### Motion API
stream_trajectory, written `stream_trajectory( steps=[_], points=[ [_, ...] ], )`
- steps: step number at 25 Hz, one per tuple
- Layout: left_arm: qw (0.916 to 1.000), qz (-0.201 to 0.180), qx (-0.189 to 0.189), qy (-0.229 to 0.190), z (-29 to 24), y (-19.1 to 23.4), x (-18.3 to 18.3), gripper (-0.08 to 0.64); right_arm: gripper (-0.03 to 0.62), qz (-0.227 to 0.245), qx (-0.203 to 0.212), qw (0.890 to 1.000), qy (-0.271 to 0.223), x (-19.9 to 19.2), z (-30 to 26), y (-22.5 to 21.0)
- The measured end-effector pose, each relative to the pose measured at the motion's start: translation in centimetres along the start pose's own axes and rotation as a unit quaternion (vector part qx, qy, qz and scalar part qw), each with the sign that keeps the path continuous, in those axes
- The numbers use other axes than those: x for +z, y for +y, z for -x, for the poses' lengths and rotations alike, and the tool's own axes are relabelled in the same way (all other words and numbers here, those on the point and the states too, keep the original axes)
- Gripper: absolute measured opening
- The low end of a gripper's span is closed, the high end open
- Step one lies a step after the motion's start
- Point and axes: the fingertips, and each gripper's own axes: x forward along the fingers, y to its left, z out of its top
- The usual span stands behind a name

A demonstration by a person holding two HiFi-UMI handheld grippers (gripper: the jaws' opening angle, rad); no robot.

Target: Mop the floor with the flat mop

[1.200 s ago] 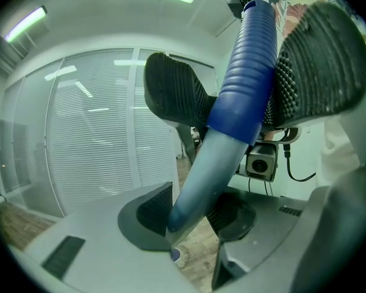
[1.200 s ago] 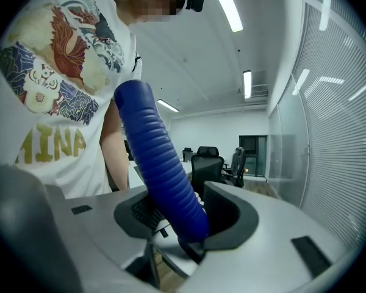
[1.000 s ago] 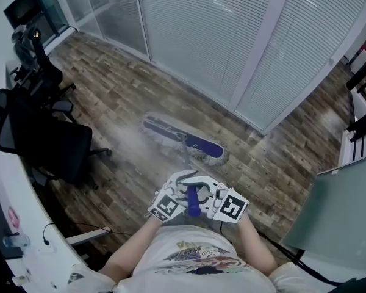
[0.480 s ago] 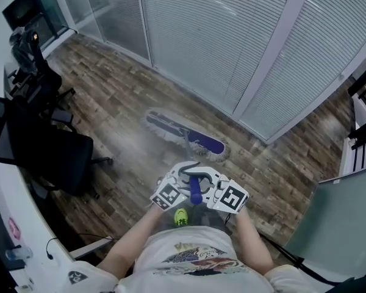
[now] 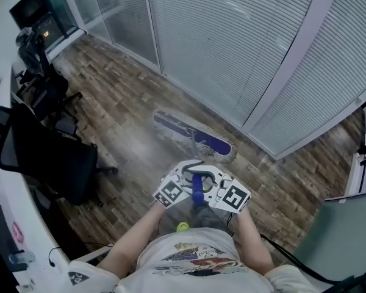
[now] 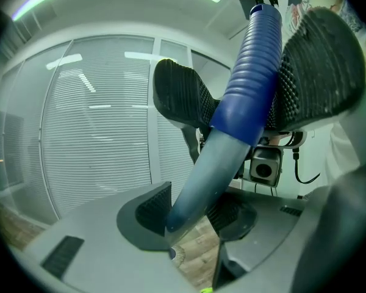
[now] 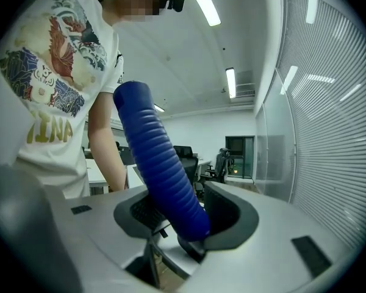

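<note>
White T-shirt (image 7: 55, 72), right gripper view: yellow capitals "INA" below the printed picture, the word's start cut off. Head view: shirt print unreadable.

The flat mop (image 5: 195, 138) stands on the wood-patterned floor (image 5: 125, 99), its long head lying flat and slantwise. The head is blue on top with a pale, shaggy fringe round its edges. From near its middle the handle (image 5: 197, 189) rises steeply toward the person. The top of the handle is a ribbed, deep-blue grip (image 7: 161, 163). Below it runs a smooth, paler grey-blue shaft (image 6: 201, 182). The right hand-held gripper (image 7: 177, 215) clamps the ribbed grip. The left hand-held gripper (image 6: 192, 212) closes on the shaft just beneath.
</note>
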Motion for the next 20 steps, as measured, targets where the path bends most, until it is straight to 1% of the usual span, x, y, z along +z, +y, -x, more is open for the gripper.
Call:
stream_trajectory(
  steps=[1,6,10,14,17,20],
  points=[
    [1.0000,0.001,0.000,0.001,-0.8,1.2,0.3,0.135,0.181,-0.004,-0.001,1.000,-0.005,0.1,0.1,-1.5],
    [1.0000,0.007,0.000,0.002,-5.5,6.6,1.2,0.140,0.181,0.009,0.010,1.000,-0.008,-0.5,1.0,-8.6],
    [0.9999,0.011,0.009,0.004,-8.7,10.9,1.7,0.141,0.181,0.008,0.019,1.000,-0.007,-1.1,1.4,-13.8],
    [0.9998,0.013,0.013,0.006,-11.3,14.4,1.8,0.144,0.181,0.008,0.025,1.000,-0.008,-1.8,1.7,-18.0],
    [0.9998,0.013,0.013,0.007,-13.2,16.6,1.9,0.147,0.181,-0.007,0.022,1.000,-0.015,-2.3,1.9,-20.8],
    [0.9998,0.010,0.010,0.010,-14.9,18.5,1.9,0.149,0.181,0.005,0.026,1.000,-0.014,-2.8,2.2,-23.3]
  ],
)
